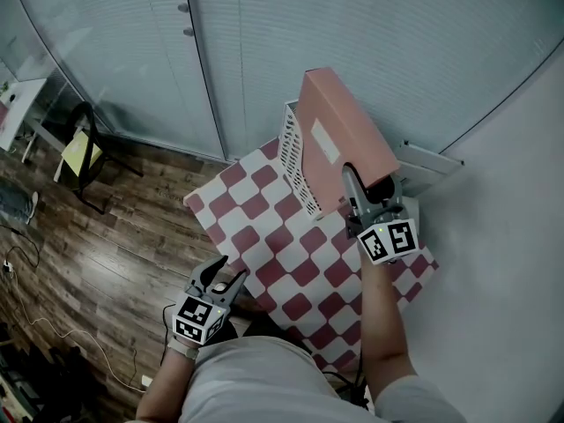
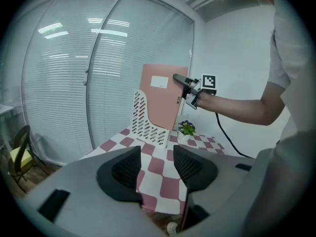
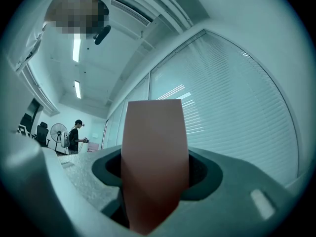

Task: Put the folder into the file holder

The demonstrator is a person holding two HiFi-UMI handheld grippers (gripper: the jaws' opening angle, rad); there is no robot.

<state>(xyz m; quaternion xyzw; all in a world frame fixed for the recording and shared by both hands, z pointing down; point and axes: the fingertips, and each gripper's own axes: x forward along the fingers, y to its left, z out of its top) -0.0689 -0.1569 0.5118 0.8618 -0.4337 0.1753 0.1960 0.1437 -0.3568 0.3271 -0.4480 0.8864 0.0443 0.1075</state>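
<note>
A pink box folder (image 1: pixel 339 139) is held upright and tilted, its lower end inside the white perforated file holder (image 1: pixel 293 161) on the checkered table. My right gripper (image 1: pixel 359 192) is shut on the folder's near edge; in the right gripper view the folder (image 3: pixel 154 162) fills the gap between the jaws. The left gripper view shows the folder (image 2: pixel 163 100) standing in the file holder (image 2: pixel 143 122) with the right gripper (image 2: pixel 180 79) on its edge. My left gripper (image 1: pixel 220 276) hovers open and holds nothing at the table's near left corner.
The red-and-white checkered cloth (image 1: pixel 291 271) covers a small table beside a white wall at the right. A small potted plant (image 2: pixel 187 128) stands behind the holder. Glass partitions with blinds stand behind. A chair (image 1: pixel 84 152) sits on the wooden floor at far left.
</note>
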